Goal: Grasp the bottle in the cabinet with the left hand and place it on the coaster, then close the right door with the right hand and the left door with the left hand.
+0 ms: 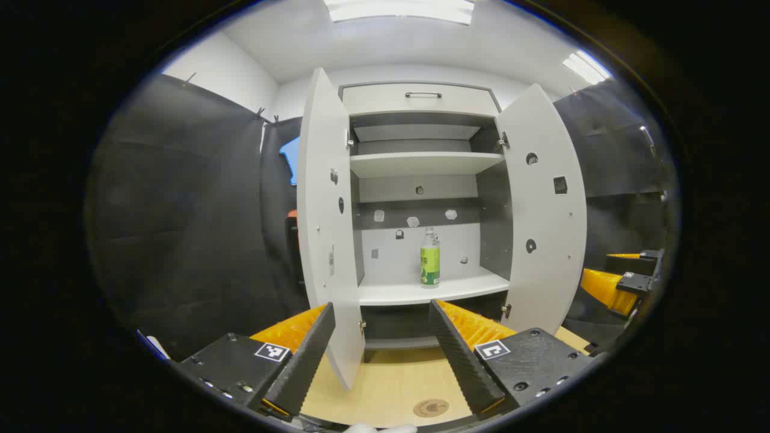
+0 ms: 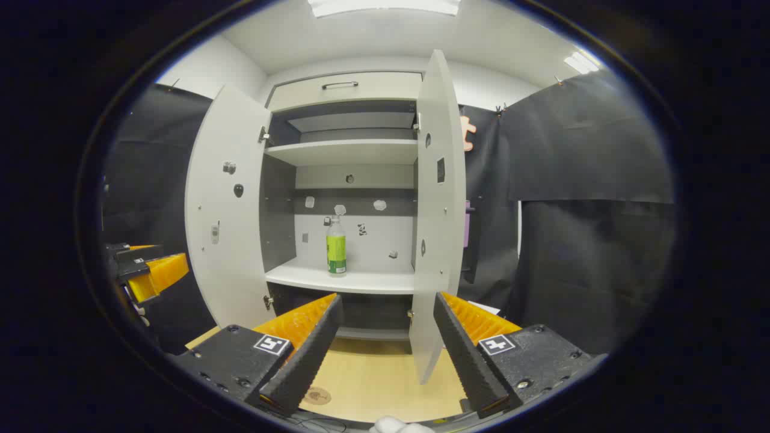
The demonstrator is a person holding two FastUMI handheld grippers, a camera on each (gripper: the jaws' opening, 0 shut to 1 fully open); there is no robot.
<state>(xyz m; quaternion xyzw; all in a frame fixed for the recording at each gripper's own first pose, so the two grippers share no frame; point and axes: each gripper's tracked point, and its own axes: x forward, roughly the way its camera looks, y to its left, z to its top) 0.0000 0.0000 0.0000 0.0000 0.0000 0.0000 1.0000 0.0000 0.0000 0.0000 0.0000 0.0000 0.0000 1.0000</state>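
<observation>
Your bottle stands upright on the lower shelf inside the cabinet, its green label facing out, clear of the walls and with nothing touching it; in the right gripper view it sits on that same shelf, nearer the left side of the opening. Both doors are swung wide: the left door and the right door flank the opening, each with its inner face turned toward you. The coaster lies flat on the tabletop in front of the cabinet, well apart from the bottle. Your left gripper hangs before the open cabinet with its fingers spread and nothing between them, short of the shelf. Your right gripper is likewise released and empty, held off the right door, whose edge shows between its fingers.
</observation>
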